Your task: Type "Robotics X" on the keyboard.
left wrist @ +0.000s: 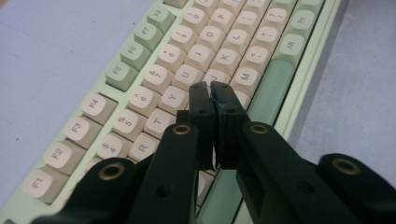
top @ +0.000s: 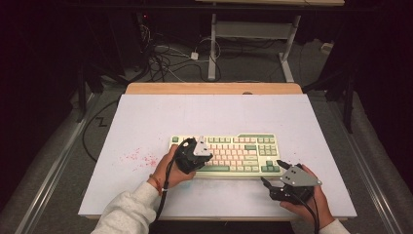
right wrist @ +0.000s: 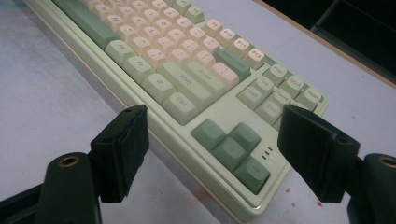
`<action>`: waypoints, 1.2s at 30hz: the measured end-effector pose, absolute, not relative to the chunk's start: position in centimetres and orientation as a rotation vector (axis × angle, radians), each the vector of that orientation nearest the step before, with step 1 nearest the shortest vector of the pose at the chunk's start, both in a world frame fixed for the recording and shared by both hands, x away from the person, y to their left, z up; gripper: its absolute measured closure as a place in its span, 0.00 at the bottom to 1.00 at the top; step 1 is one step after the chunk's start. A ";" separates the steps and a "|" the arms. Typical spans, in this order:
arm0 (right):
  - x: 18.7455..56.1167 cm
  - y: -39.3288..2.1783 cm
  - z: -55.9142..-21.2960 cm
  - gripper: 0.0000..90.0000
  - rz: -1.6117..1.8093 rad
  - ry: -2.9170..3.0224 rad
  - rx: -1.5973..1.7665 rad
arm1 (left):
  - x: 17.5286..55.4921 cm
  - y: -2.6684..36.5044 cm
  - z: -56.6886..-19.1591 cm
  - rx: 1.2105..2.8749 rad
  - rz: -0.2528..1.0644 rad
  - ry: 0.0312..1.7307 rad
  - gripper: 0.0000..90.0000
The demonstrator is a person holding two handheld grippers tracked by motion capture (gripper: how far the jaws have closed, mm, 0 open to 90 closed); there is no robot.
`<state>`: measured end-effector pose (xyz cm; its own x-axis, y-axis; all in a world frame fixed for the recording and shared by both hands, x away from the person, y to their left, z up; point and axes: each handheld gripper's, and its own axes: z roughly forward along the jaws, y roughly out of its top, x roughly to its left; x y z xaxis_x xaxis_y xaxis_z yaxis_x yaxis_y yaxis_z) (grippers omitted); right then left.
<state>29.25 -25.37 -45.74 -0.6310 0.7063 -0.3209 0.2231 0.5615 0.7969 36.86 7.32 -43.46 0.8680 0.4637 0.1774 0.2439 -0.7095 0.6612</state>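
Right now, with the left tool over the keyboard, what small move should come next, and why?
Probably ease the left tool straight down onto a key: its jaws are shut together with nothing between them and its tip sits over the H and B keys of the keyboard. The right tool waits open by the arrow keys.

I am sitting at a table point(top: 146, 109) whose pale sheet is leaving a strip of bare wood point(top: 214, 88) showing along the far edge. Beyond that edge, grey floor point(top: 253, 68) is lying under a tangle of cables point(top: 165, 61) and a white desk frame point(top: 253, 31). Darkness is closing in around the table on both sides.
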 end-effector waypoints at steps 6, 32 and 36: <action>29.3 -25.4 -45.7 0.28 0.980 2.155 0.746 | 36.8 8.7 -43.3 2.352 0.493 0.514 0.86; 29.4 -25.4 -45.8 0.31 0.974 2.167 0.761 | 34.3 13.5 -43.7 2.206 0.686 0.565 0.20; 29.4 -25.5 -45.6 0.36 0.993 2.174 0.762 | 33.8 14.6 -44.0 2.213 0.702 0.583 0.19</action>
